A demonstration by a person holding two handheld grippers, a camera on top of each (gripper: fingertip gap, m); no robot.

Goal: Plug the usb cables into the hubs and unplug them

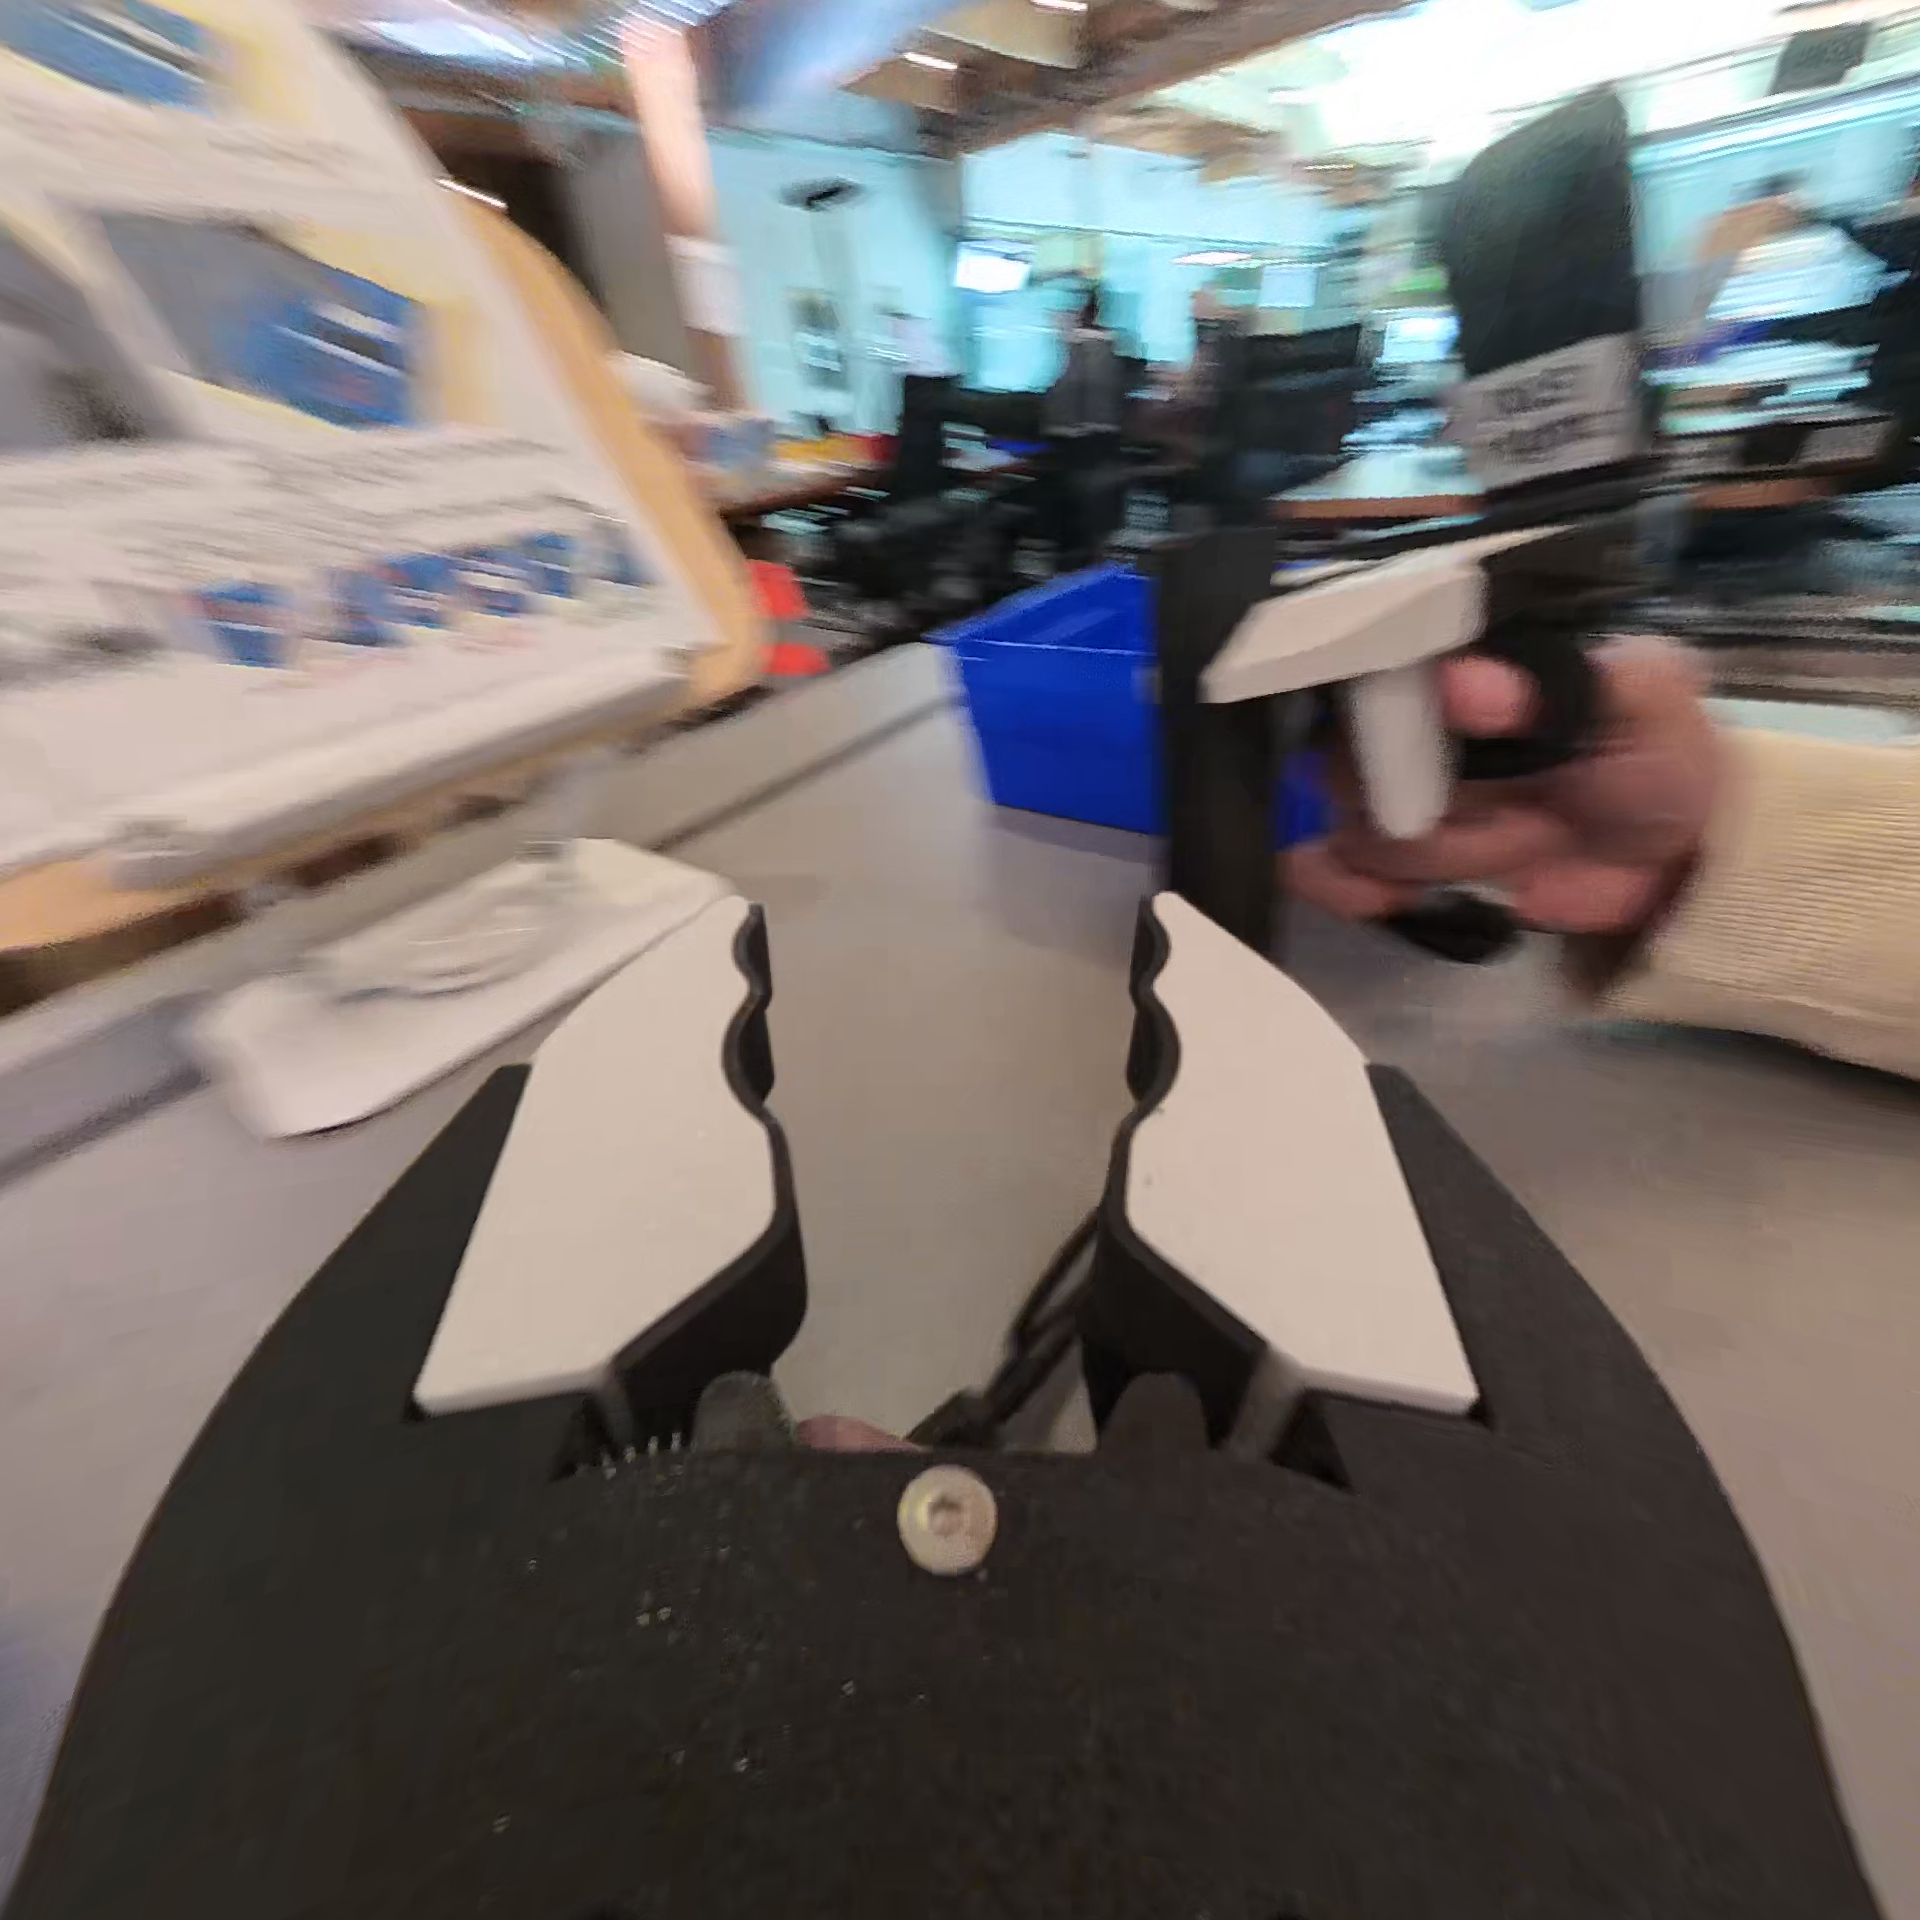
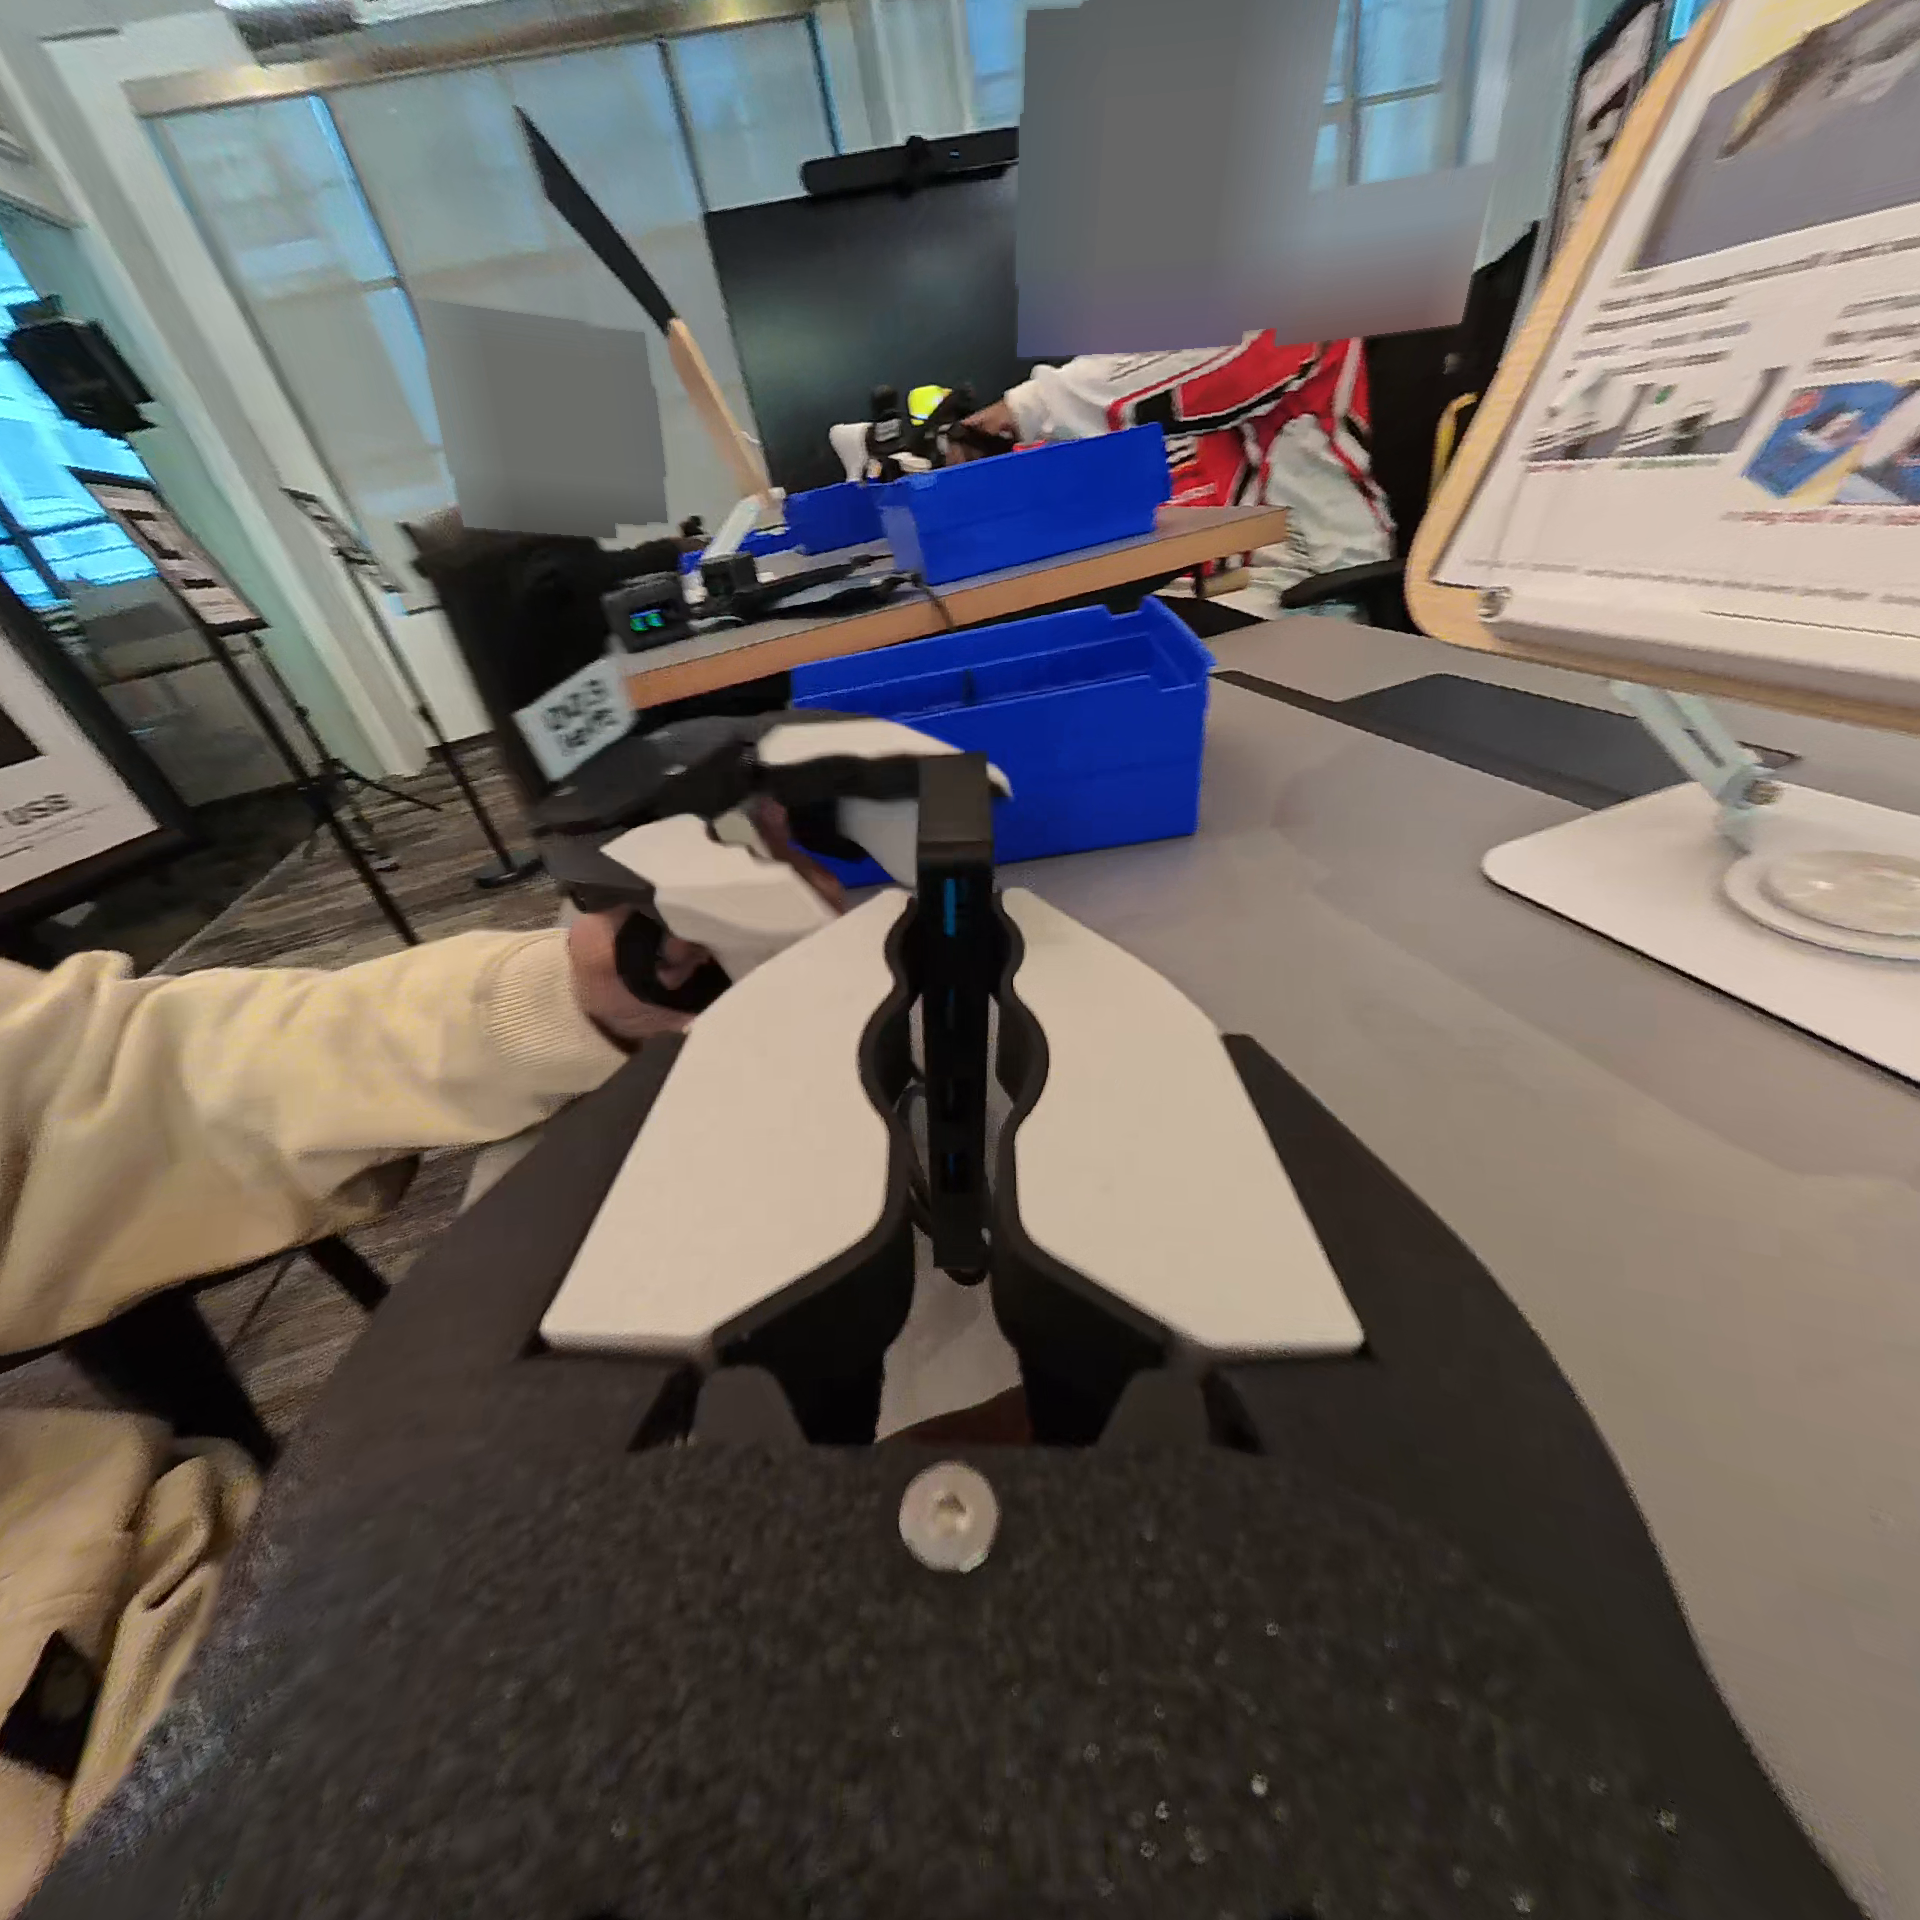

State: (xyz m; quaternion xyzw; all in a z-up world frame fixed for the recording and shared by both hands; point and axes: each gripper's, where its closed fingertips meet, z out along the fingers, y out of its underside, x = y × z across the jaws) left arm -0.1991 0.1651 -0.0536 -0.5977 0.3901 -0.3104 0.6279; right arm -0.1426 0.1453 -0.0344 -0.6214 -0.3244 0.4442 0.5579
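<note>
My right gripper (image 2: pixel 956 914) is shut on a black USB hub (image 2: pixel 954 831) with blue ports. The hub stands on edge between the jaws and sticks out past the fingertips. In the left wrist view the hub (image 1: pixel 1221 727) stands upright in the right gripper (image 1: pixel 1309 686), held by a hand in a cream sleeve. My left gripper (image 1: pixel 951 935) is open and empty above the grey table (image 1: pixel 914 1039), just left of the hub. It also shows in the right wrist view (image 2: pixel 883 795), close behind the hub. A thin black cable (image 1: pixel 1049 1320) runs under the left jaws.
A blue bin (image 2: pixel 1039 727) sits on the table behind the hub; it also shows in the left wrist view (image 1: pixel 1060 707). A wood-framed sign board (image 2: pixel 1714 312) on a white stand base (image 2: pixel 1621 883) stands at the right. Another table with blue bins and a person are farther back.
</note>
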